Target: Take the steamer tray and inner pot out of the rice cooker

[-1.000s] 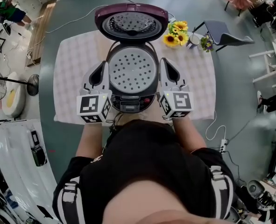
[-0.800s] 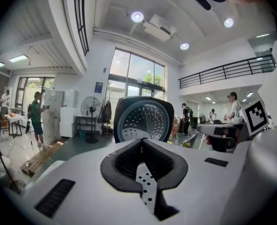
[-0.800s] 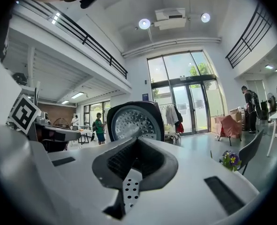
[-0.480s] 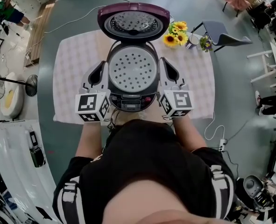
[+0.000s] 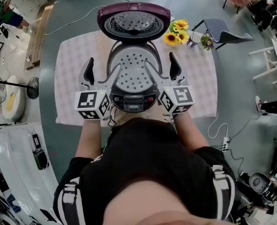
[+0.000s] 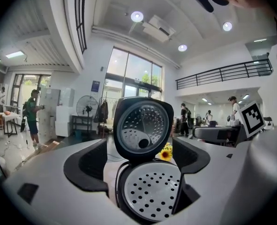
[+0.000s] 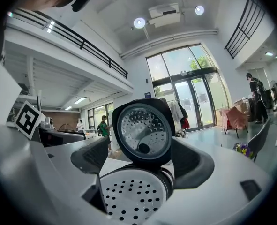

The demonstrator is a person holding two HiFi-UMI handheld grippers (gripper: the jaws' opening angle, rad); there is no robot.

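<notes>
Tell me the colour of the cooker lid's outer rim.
Dark purple lid rim; the head view shows it best.

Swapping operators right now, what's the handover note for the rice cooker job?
Left gripper: open, jaws have just been opening, astride the cooker's left rim, gripping nothing.
Right gripper: open, also just opening, astride the right rim, gripping nothing.
Rice cooker on the table, lid up. Steamer tray sits in its top; inner pot hidden beneath.
Done: lid open.
Left: lift out tray, then pot.
</notes>
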